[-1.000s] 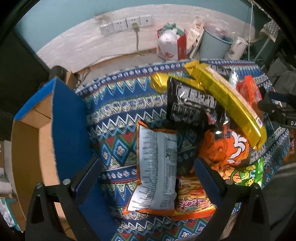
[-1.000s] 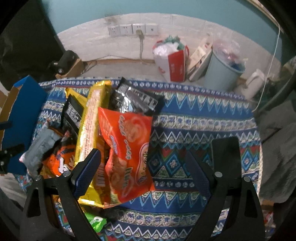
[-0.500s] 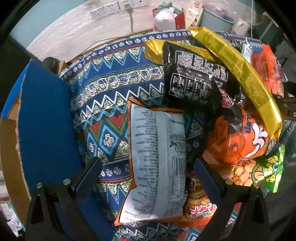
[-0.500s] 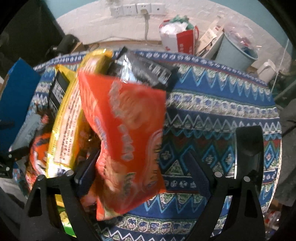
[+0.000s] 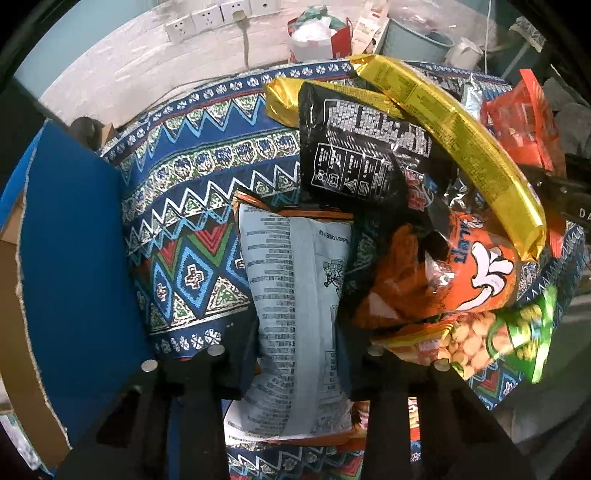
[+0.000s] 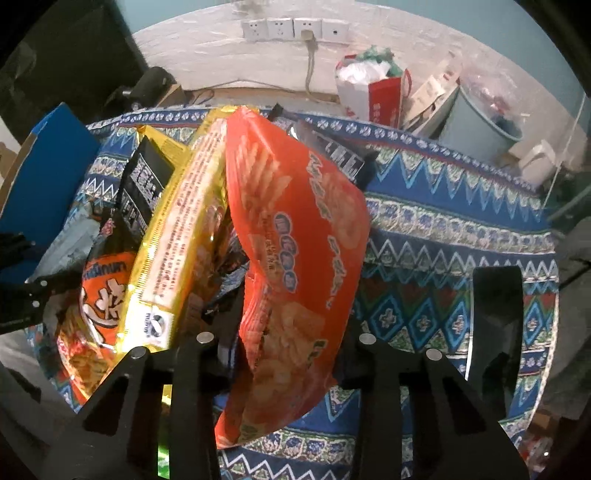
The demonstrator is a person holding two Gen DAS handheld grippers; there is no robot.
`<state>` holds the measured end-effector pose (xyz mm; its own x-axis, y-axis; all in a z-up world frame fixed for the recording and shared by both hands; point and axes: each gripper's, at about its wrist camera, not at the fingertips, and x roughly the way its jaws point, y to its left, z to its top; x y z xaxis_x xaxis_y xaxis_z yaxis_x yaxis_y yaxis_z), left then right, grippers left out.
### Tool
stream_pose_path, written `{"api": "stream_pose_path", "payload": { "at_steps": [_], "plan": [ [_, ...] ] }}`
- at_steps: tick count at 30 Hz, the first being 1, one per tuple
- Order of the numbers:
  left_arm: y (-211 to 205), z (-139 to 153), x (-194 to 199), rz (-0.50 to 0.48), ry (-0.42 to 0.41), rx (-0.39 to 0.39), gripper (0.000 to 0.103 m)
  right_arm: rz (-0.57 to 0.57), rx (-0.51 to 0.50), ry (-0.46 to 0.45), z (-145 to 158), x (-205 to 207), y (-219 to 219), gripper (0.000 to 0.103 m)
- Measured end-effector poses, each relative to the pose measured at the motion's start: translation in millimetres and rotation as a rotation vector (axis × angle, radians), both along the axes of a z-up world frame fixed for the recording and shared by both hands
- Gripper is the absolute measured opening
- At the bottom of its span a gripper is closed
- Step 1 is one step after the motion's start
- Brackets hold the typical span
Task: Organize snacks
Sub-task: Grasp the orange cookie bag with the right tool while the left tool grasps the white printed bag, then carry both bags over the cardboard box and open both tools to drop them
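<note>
The left gripper (image 5: pixel 297 369), at lower centre of its view, has its fingers clamped on the pale grey printed snack packet with orange edging (image 5: pixel 295 314). The right gripper (image 6: pixel 286 363) is closing, fingers pinching the glossy red-orange crisp bag (image 6: pixel 295 266), which stands tilted off the patterned blue cloth over the desk (image 6: pixel 461 221).

Risks, as I judge: slippery foil could slide free, and lifting might drag the long gold-foil packet (image 6: pixel 177 251) leaning against it.

Count: 2 grippers, 1 blue-faced cardboard box (image 5: pixel 74 277) at left, 4 wall sockets (image 6: pixel 295 28).

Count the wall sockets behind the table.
4, in one row on the white wall: first socket, second socket, third socket with a cable plugged in, fourth socket. None seems hidden.
</note>
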<state>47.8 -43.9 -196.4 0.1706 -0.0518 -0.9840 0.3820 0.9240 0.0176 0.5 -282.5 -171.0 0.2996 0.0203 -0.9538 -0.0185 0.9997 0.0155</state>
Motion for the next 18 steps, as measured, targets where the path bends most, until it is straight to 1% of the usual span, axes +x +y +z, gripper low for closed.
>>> {"api": "stream_pose_path", "payload": {
  "at_steps": [4, 7, 9, 12, 15, 18],
  "plan": [
    [4, 13, -7, 0.011, -0.044, 0.01, 0.033, -0.02, -0.004, -0.025, 12, -4, -1, 0.035],
    [7, 33, -11, 0.022, -0.091, 0.022, 0.033, -0.032, -0.016, -0.053, 23, -8, -1, 0.035],
    [10, 46, -14, 0.033, -0.119, 0.012, 0.033, -0.032, -0.031, -0.078, 31, -11, 1, 0.034],
    [11, 64, -20, 0.044, -0.164, -0.012, 0.033, -0.032, -0.028, -0.106, 42, -13, 3, 0.034],
    [14, 87, -26, 0.048, -0.225, -0.02, 0.033, -0.026, -0.037, -0.137, 54, -16, 7, 0.034],
    [20, 102, -26, 0.06, -0.254, -0.05, 0.033, -0.021, -0.025, -0.167, 68, -19, 11, 0.034]
  ]
}}
